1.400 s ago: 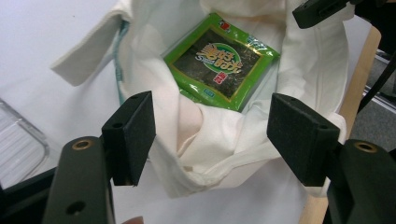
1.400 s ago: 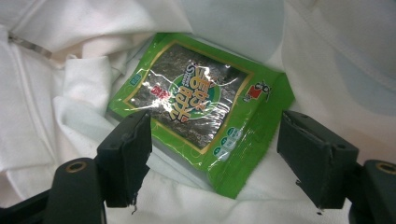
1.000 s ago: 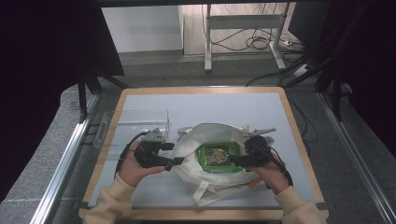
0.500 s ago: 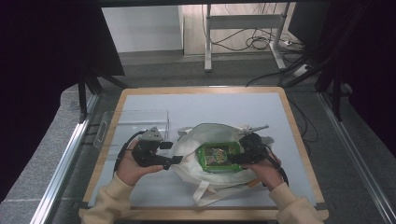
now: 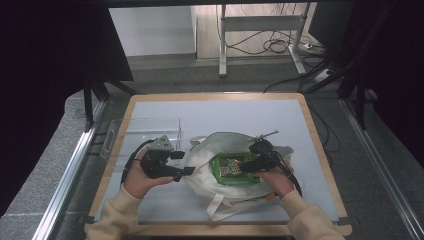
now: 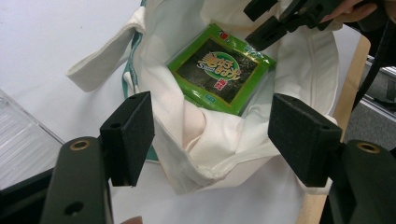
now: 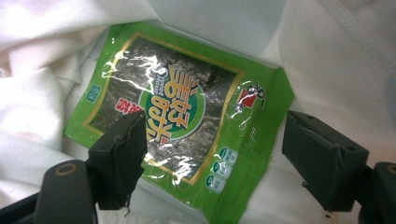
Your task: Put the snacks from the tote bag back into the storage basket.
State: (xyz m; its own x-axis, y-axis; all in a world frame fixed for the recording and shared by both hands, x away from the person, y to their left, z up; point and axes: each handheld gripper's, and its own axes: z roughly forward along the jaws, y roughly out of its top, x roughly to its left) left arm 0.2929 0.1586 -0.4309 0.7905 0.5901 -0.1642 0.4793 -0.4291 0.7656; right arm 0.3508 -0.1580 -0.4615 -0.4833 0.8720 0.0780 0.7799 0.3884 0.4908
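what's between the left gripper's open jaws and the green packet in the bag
In the left gripper view, the left gripper faces the green packet across a bunched fold of the white cloth bag, its near rim; nothing else lies there.

A green seaweed packet [image 6: 218, 70] was seen lying inside an open white cloth bag [image 6: 308, 56] at centre frame. The left gripper [image 6: 212, 140] was held with jaws wide apart at the bag's near rim. The right gripper [image 6: 280, 21] was seen at the upper right, over the packet's far corner.
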